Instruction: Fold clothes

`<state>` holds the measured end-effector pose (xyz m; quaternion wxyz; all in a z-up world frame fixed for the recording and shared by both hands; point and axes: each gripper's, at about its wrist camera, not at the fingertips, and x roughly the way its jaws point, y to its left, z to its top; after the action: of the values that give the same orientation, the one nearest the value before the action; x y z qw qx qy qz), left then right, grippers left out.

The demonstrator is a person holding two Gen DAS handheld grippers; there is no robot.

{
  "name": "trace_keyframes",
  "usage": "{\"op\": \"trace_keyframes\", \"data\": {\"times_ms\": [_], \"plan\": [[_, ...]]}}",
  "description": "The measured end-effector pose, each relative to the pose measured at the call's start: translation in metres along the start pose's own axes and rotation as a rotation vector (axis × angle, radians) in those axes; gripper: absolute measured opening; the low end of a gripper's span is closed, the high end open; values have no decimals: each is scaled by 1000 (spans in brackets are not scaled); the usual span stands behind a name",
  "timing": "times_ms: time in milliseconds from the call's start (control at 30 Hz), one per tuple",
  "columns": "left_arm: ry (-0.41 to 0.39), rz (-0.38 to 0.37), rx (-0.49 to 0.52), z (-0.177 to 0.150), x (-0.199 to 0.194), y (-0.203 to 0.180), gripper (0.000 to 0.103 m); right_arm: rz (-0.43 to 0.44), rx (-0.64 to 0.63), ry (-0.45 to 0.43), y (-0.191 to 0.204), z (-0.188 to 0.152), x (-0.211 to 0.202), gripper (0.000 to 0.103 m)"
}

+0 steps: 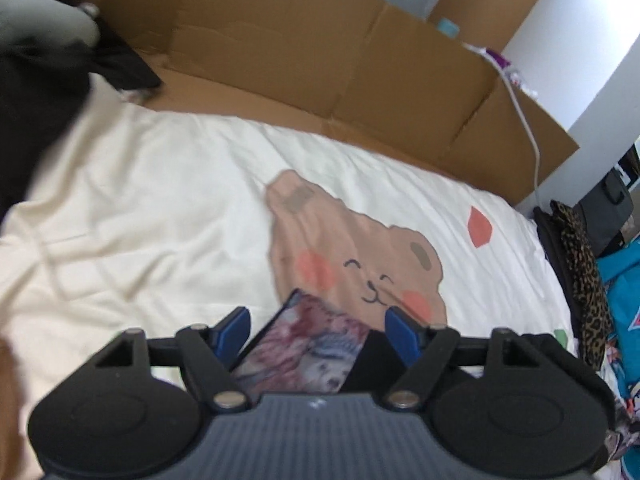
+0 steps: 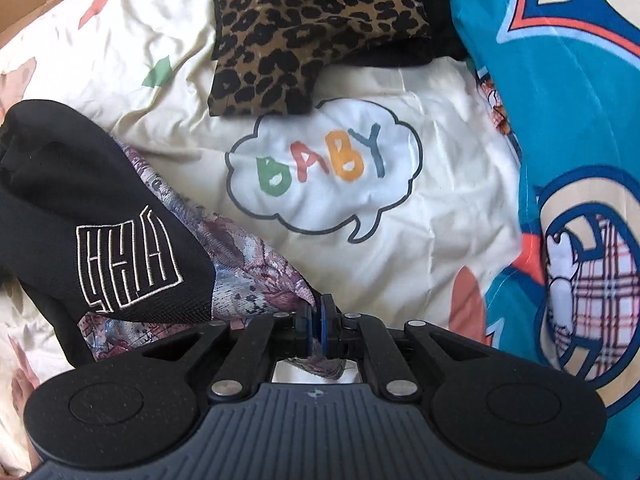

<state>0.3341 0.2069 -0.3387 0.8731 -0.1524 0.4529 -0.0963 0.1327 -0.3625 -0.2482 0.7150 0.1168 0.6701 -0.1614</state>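
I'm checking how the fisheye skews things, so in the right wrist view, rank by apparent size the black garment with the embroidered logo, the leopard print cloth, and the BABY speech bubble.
1. Black garment, though nearness to the camera inflates it.
2. Leopard print cloth and BABY speech bubble look about alike; I won't rank them.

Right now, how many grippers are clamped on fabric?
1. The right gripper is shut on the black floral garment; the left gripper is open above that garment.
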Motion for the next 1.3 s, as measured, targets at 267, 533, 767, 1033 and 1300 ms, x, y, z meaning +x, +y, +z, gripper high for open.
{"op": "trace_keyframes", "data": {"times_ms": [267,533,767,1033,1300], "plan": [[135,21,-44,5,44,1,78,86,42,-125,2,2,-15,32],[211,-6,-49,-10,33,-1,13,182,-3,-203,23,25,-25,32],[132,-23,-34,-21,-33,-13,9,265,-94,-244,51,37,-33,32],[110,-23,-1,-66,-104,-23,8,334,-158,-296,79,46,-41,32],[177,-9,-31,-136,-155,-34,8,366,-155,-321,89,35,-53,32]]}}
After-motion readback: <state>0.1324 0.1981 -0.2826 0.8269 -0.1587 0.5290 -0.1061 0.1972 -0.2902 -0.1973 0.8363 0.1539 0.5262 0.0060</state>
